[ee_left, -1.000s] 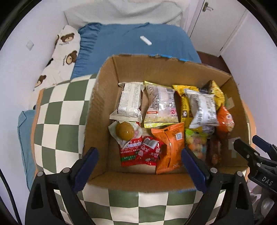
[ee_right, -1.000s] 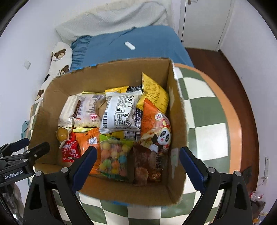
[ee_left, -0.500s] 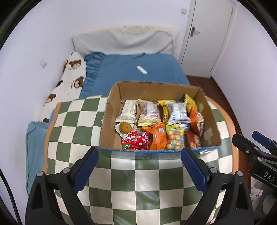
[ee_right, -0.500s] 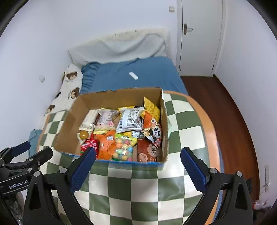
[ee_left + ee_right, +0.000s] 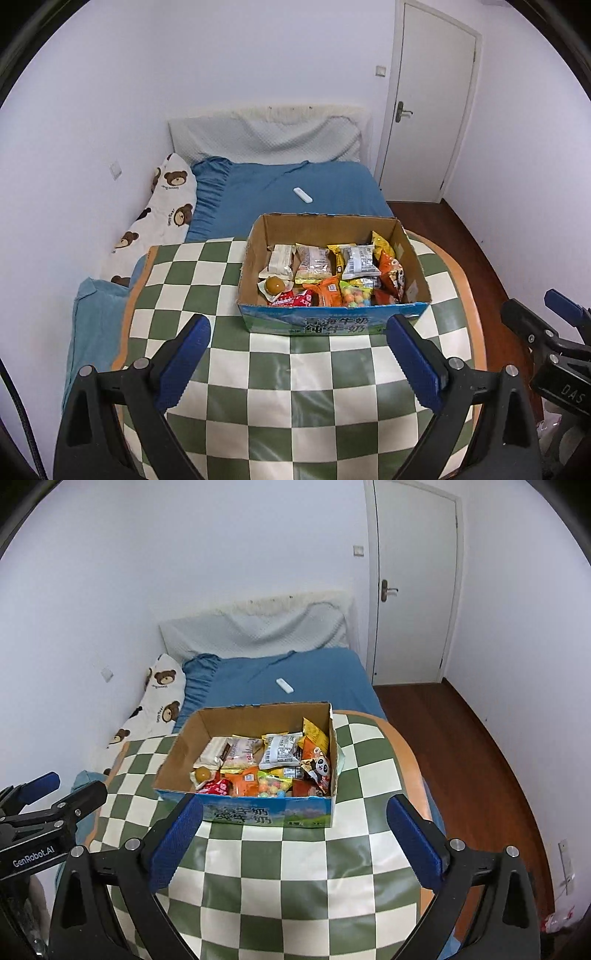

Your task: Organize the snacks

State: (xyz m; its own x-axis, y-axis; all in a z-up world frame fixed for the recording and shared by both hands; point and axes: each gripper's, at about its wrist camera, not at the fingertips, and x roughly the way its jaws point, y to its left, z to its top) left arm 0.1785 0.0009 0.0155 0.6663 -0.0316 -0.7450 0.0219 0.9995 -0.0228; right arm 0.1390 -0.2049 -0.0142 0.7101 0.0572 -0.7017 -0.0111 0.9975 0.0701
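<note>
An open cardboard box (image 5: 332, 323) with a blue printed front stands on the far part of a green-and-white checkered table (image 5: 295, 387). It also shows in the right wrist view (image 5: 258, 814). It holds several snack packets: white, orange, red and yellow bags (image 5: 325, 275), a bag of coloured balls (image 5: 271, 786) and a round brown snack (image 5: 275, 284). My left gripper (image 5: 297, 356) is open and empty, well back from the box and above the table. My right gripper (image 5: 291, 836) is open and empty, also back from the box.
A bed with a blue sheet (image 5: 295, 199) lies behind the table, with a white remote (image 5: 303, 194) on it and a bear-print pillow (image 5: 162, 210) at its left. A white door (image 5: 413, 590) and wood floor (image 5: 480, 757) are at the right.
Both grippers have pulled back and up from right over the box, so the box now looks small and far and the whole room shows. Both stay open and empty.
</note>
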